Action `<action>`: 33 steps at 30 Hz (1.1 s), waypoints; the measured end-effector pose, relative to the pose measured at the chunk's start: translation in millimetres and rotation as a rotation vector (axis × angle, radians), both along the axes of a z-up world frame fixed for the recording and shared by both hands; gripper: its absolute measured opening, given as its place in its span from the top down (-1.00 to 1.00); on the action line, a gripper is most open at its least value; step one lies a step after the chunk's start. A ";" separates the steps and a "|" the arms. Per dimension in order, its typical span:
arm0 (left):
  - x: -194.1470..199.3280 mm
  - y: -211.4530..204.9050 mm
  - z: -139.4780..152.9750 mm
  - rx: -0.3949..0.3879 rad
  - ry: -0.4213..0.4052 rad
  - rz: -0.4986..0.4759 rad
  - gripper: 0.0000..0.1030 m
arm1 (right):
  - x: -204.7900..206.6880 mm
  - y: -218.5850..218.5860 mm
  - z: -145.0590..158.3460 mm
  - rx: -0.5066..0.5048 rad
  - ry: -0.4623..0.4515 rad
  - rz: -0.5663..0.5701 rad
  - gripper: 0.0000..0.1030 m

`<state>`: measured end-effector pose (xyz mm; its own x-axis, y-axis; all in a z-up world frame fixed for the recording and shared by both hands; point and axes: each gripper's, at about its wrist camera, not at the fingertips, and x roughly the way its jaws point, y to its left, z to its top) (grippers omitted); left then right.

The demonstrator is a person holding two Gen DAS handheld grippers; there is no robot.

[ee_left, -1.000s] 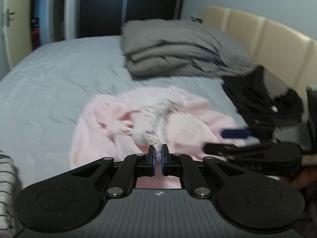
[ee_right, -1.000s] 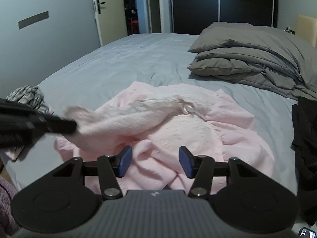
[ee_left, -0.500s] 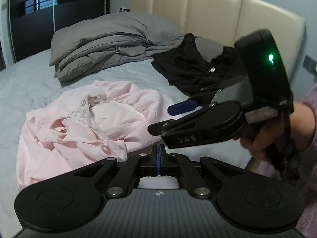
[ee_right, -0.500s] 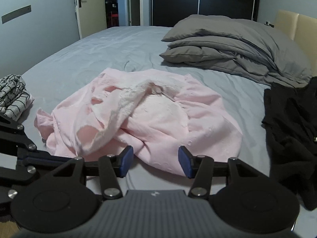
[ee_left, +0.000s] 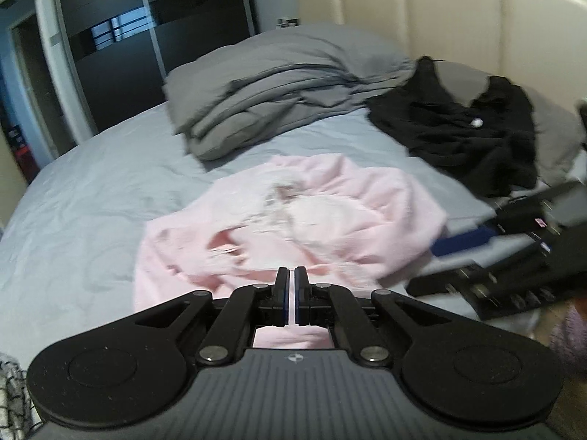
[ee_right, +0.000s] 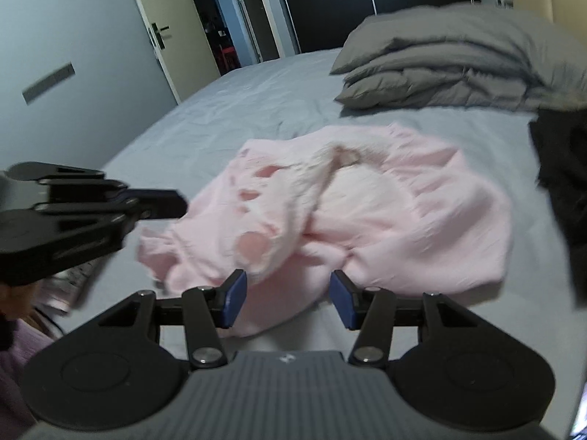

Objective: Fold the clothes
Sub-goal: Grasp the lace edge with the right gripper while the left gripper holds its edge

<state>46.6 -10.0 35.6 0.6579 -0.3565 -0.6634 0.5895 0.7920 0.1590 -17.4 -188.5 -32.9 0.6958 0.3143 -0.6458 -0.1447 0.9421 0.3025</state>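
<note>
Left wrist view: the left gripper point(ee_left: 292, 295) has swung back toward the bed since half a second ago; its jaws are almost closed, a thin slit between the blue pads, gripping nothing.
Right wrist view: the right gripper point(ee_right: 287, 299) has moved nearer the garment; jaws wide apart, empty, just short of the near hem.
Change: the left gripper point(ee_right: 91, 216) now shows at the left edge of this view, higher than before.
Garment point(ee_left: 293, 216): pink, soft, crumpled, with a lacy pale collar and cut-out holes point(ee_right: 315, 212); it lies mid-bed on the sheet.
Sheet point(ee_left: 84, 190): grey, smooth, lightly creased.
Duvet point(ee_right: 455, 62): grey, puffy, folded in layers, far side.
Black clothes point(ee_left: 469, 135): rumpled heap, far right.
Headboard point(ee_left: 458, 18): cream, padded panels.
</note>
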 end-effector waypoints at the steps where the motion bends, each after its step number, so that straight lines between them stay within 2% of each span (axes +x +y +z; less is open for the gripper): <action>1: 0.5 1.7 -0.2 0.003 -0.001 0.006 1.00 | 0.1 3.8 -1.7 0.021 0.010 -0.003 -0.06; 10: -0.1 9.8 -3.5 0.015 -0.011 0.031 0.98 | 28.2 39.8 -23.7 0.078 0.078 -0.006 0.08; 11: -0.1 10.6 -3.7 0.014 -0.012 0.033 0.95 | 31.7 41.7 -26.4 0.078 0.084 -0.011 0.16; 14: -0.1 13.3 -4.1 0.011 -0.015 0.041 0.81 | 39.9 43.4 -29.6 0.058 0.087 -0.037 0.66; 17: 0.4 15.4 -4.1 0.012 -0.018 0.043 0.81 | 41.9 41.5 -25.2 0.049 0.069 -0.040 0.83; 22: 3.2 16.2 -2.8 0.034 -0.027 0.023 0.81 | 28.9 48.1 -7.5 -0.058 0.022 0.044 0.87; 25: 4.9 16.8 -1.9 0.047 -0.032 0.011 0.81 | 18.0 46.1 -0.2 -0.109 0.031 0.079 0.88; 33: 12.1 15.4 0.6 0.094 -0.049 -0.040 0.80 | -1.6 34.9 15.0 -0.329 0.053 0.211 0.88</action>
<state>58.7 5.4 36.2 0.6768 -0.3210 -0.6624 0.6102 0.7481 0.2608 -19.0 -153.6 -17.9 0.6008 0.2175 -0.7692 -0.3382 0.9411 0.0019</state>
